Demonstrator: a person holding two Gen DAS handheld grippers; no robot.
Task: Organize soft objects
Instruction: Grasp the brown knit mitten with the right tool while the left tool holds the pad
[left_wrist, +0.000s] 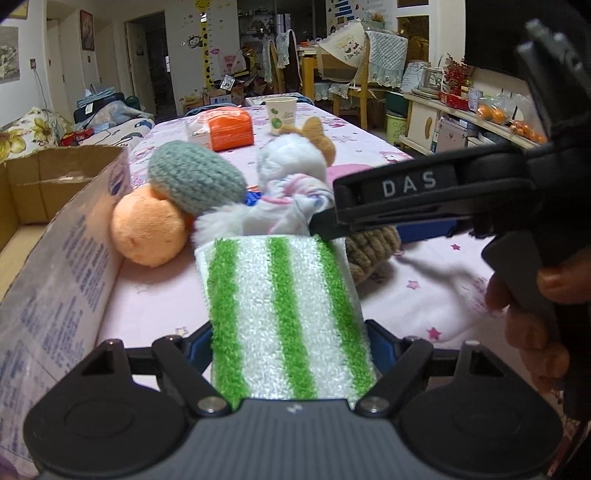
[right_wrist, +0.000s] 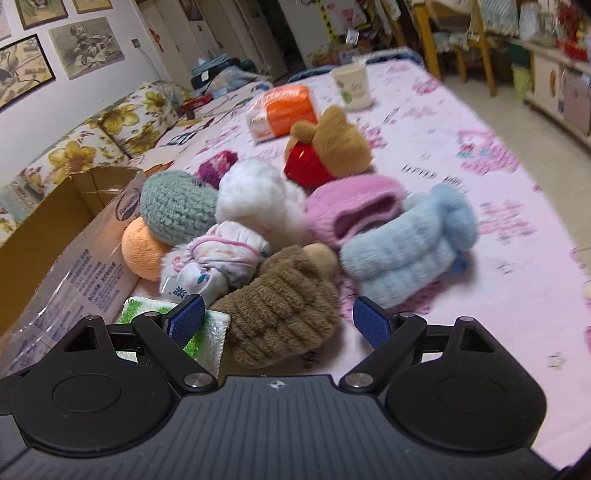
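Green-and-white striped cloth (left_wrist: 288, 317) fills the gap of your left claw (left_wrist: 290, 345), which is clenched on it; its far end lies on the pink counter (left_wrist: 424, 288) beside the cardboard box (left_wrist: 66, 236). Your right claw (right_wrist: 279, 323) is spread wide and grasps nothing (one blue pad (right_wrist: 186, 319) sits over a corner of that cloth, whether touching you cannot tell). Just ahead of it lies a brown plush toy (right_wrist: 284, 314). Piled behind: a white sock bundle (right_wrist: 218, 262), orange ball (right_wrist: 142, 251), grey-green knit piece (right_wrist: 177, 210), pink knit hat (right_wrist: 351, 206), light blue fleece item (right_wrist: 410, 247). Farther back stands a paper cup (right_wrist: 352, 86).
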